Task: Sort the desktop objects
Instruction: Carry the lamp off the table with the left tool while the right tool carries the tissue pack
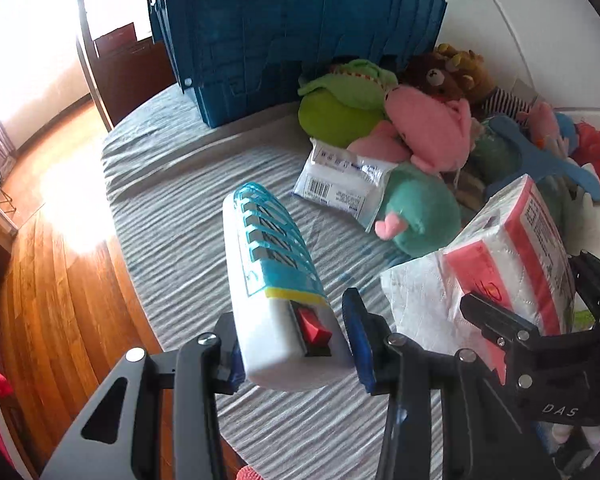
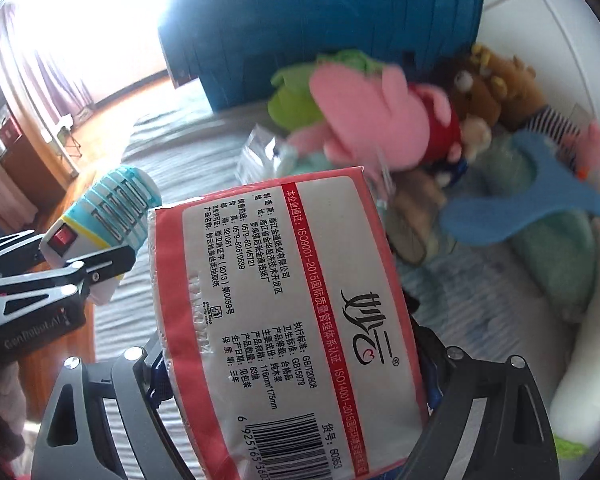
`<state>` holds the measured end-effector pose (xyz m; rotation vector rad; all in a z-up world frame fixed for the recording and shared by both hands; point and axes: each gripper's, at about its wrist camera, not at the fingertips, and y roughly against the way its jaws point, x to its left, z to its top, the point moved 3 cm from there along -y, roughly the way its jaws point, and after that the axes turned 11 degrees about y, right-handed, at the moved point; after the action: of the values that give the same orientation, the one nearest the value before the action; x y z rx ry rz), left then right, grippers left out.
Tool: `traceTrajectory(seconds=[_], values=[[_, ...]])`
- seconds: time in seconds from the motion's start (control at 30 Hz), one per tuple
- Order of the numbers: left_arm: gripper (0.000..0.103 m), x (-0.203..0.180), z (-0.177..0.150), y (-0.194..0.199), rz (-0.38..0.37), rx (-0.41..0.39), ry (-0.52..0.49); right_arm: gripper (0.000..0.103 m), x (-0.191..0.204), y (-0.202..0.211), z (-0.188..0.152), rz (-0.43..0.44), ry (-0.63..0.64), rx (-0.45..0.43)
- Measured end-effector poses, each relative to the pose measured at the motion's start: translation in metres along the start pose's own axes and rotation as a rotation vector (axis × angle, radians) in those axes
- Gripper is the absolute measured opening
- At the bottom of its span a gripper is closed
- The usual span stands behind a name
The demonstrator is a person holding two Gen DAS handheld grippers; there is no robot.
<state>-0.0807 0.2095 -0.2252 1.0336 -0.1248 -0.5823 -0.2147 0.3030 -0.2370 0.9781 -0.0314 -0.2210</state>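
My left gripper [image 1: 296, 344] is shut on a white and blue plug-in device with a red switch [image 1: 276, 280], held above the grey striped cloth; it also shows in the right wrist view [image 2: 100, 220]. My right gripper [image 2: 292, 368] is shut on a red and white tissue pack [image 2: 284, 320], which also shows at the right of the left wrist view [image 1: 512, 256]. A pile of plush toys [image 1: 420, 128] lies beyond both grippers, with a white plastic packet [image 1: 340, 180] at its front edge.
A blue plastic crate [image 1: 300, 40] stands at the back of the table [image 1: 172, 200]. A blue hanger [image 1: 540, 160] lies on the toys at the right. The table's left edge drops to a wooden floor [image 1: 60, 280]. A white tiled wall [image 1: 520, 20] is behind.
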Motion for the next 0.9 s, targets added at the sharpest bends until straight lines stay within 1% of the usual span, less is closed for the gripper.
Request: traceTrajectory(seconds=[0.17,0.33,0.47,0.57,0.8,0.9], values=[[0.041,0.014,0.022,0.036,-0.051,-0.045,-0.054,0.09,0.019,0.031,0.028,-0.053,-0.016,-0.044],[0.041,0.039,0.05,0.062,-0.11,-0.077,-0.128,0.09,0.049,0.063,0.064,-0.123,-0.041,-0.085],[0.041,0.061,0.064,0.074,-0.144,-0.09,-0.18,0.09,0.073,0.074,0.091,-0.166,-0.066,-0.11],[0.041,0.082,0.073,0.079,-0.165,-0.096,-0.201,0.09,0.096,0.079,0.108,-0.197,-0.074,-0.121],[0.041,0.117,0.096,0.088,-0.198,-0.123,-0.234,0.09,0.133,0.085,0.14,-0.237,-0.074,-0.136],[0.038,0.126,0.107,0.09,-0.205,-0.136,-0.24,0.09,0.146,0.087,0.155,-0.242,-0.066,-0.144]])
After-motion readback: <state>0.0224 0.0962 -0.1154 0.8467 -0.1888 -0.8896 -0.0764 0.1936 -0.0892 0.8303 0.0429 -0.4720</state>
